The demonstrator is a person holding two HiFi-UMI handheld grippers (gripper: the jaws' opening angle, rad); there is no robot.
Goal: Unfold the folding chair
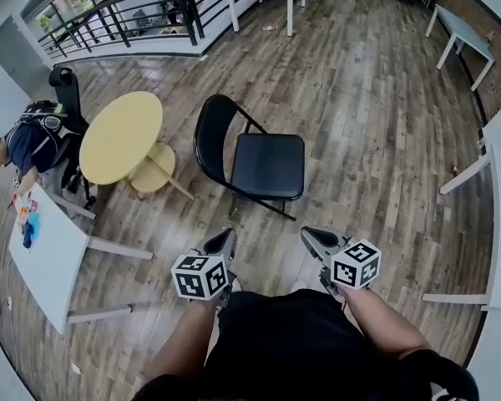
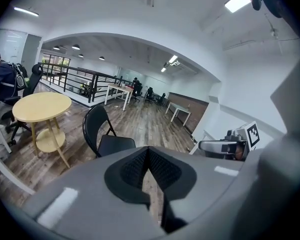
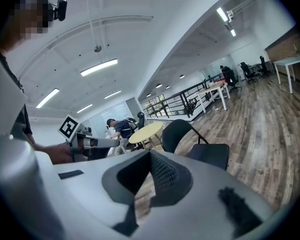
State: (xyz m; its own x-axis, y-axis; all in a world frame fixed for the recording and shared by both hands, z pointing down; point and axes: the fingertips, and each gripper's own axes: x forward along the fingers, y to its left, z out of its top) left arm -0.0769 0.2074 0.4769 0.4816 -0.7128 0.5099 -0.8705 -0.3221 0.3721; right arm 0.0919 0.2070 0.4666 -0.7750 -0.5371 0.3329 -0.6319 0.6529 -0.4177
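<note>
A black folding chair stands unfolded on the wood floor, its seat flat and its back upright; it also shows in the left gripper view and the right gripper view. My left gripper is held close to my body, short of the chair, jaws shut with nothing between them. My right gripper is beside it, also shut and empty, apart from the chair. In its own view the left gripper points toward the chair, and the right gripper does the same.
A round yellow table with a lower shelf stands left of the chair. A white table is at the left with a seated person beside it. White table legs stand at the right. A black railing runs along the back.
</note>
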